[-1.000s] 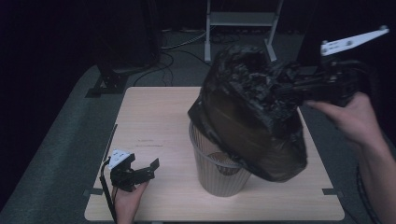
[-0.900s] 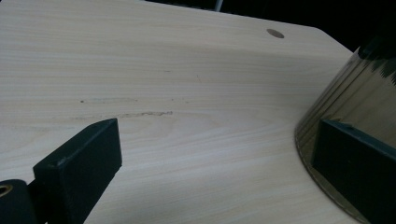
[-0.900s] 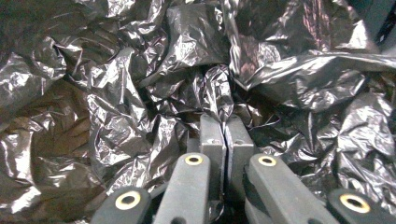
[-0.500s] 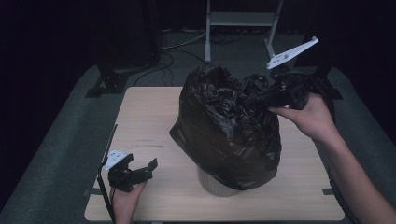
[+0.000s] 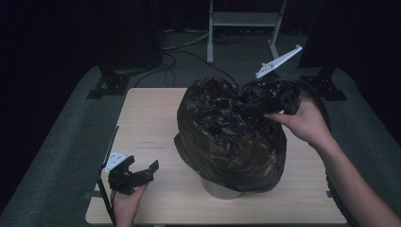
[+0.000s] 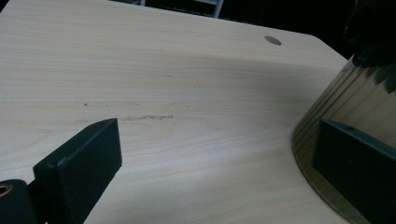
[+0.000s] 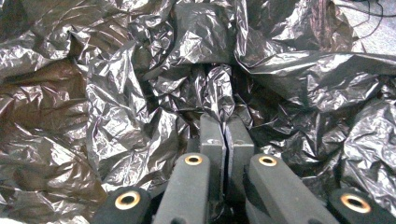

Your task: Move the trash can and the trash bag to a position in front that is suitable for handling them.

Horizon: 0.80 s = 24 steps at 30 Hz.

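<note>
My right gripper (image 7: 225,128) is clamped on a fold of the black bag (image 5: 227,132); since a second ago I have carried it down and across, so the bag now drapes over the bin (image 5: 220,189) and hides most of it. My left gripper (image 5: 135,176) rests open on the table (image 5: 151,123), just beside the bin, so the lining is not yet seated.

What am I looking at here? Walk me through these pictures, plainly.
A person holds a hand-held two-jaw gripper in each hand. The high view looks down on a pale wooden table. The other two cameras ride on the grippers. The right gripper is shut on a crinkled black plastic bag, draped over a round beige bin. The left gripper rests low near the table's front edge, jaws open, holding nothing; its own view shows the bin's shiny wall beside one jaw.
</note>
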{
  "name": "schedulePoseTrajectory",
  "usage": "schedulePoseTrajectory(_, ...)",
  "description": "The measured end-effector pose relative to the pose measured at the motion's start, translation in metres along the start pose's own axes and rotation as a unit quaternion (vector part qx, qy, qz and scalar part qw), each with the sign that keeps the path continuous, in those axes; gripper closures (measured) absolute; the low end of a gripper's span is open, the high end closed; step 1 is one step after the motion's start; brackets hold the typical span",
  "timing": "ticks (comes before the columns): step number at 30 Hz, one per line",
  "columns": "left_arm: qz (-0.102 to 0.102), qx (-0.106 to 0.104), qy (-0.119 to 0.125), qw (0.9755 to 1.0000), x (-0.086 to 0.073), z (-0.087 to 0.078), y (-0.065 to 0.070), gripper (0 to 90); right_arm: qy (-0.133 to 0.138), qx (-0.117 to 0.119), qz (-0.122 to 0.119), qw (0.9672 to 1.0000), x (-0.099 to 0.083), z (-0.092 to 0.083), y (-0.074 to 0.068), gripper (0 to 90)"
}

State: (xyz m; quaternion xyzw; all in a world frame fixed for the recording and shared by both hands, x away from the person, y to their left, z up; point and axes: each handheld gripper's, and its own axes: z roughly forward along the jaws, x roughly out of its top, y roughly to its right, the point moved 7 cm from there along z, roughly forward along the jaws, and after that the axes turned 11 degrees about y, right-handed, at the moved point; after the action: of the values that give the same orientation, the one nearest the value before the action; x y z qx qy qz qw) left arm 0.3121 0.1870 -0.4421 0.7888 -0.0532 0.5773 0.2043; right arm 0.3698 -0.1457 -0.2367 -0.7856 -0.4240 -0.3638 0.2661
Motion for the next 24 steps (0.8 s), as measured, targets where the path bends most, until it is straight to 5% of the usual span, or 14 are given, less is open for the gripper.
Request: schedulePoseTrajectory(24,-0.005,-0.001,0.004,1.0000,0.002,-0.002,-0.001,0.9,-0.109,0.006,-0.037,0.9934,-0.026,0.051,-0.012,89.3)
